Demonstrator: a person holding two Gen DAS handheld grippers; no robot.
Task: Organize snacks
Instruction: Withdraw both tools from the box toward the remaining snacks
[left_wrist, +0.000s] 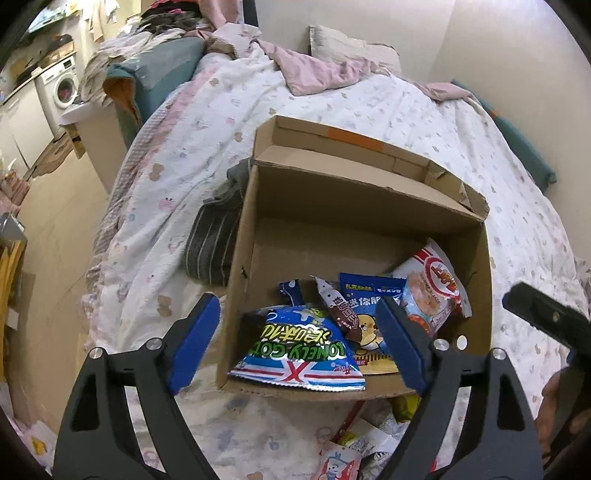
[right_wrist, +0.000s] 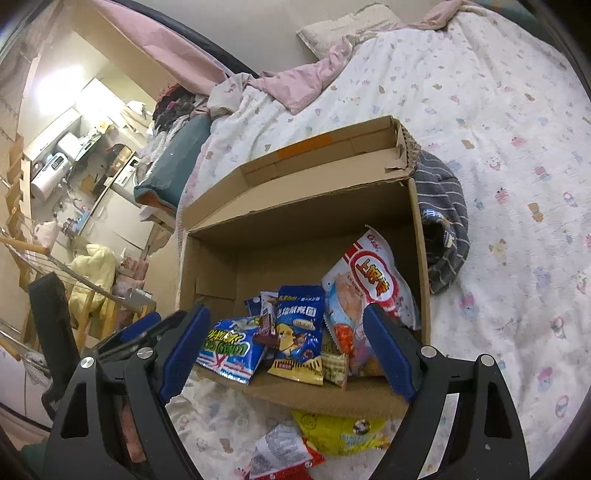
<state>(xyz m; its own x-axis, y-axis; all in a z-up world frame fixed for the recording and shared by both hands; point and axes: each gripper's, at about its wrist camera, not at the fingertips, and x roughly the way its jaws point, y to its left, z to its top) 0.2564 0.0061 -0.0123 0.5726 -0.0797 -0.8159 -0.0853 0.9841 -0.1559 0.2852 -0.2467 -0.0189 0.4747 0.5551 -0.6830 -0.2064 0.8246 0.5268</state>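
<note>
Left gripper (left_wrist: 295, 343) and right gripper (right_wrist: 286, 349) both spread, empty, just short of cardboard box (left_wrist: 332, 206) holding snack packets (right_wrist: 295, 332).

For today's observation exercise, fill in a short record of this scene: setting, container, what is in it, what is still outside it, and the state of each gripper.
Setting: bed with patterned sheet
Container: open cardboard box on the bed
Inside: blue Lonely God bag, red-and-white Oishi bag, other small packets
Outside: yellow packet and others near the box's front
Left gripper: open, empty
Right gripper: open, empty
</note>
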